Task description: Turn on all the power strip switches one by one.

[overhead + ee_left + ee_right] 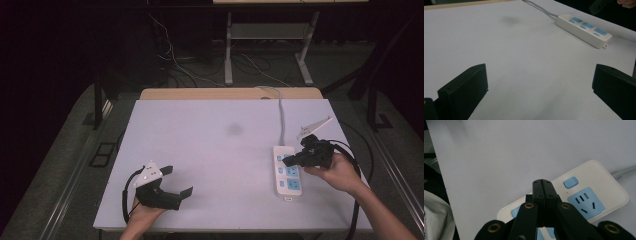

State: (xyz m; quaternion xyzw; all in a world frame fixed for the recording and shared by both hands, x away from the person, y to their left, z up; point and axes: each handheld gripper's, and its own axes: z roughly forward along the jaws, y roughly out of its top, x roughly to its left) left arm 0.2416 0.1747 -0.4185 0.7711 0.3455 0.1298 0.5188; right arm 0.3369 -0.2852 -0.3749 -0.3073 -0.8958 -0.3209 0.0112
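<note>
Right gripper [292,160] over the power strip [288,176], jaws pressed together on nothing

Power strip flat on the white table [215,150] toward its right edge, cord [281,120] running off the far side; closed tips above the strip near a blue switch [570,182], contact hard to judge. Left gripper [180,181] near the front left, jaws wide apart, nothing between, well apart from the strip

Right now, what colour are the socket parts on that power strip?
Light blue on the white power strip; clearest in the right gripper view.
</note>
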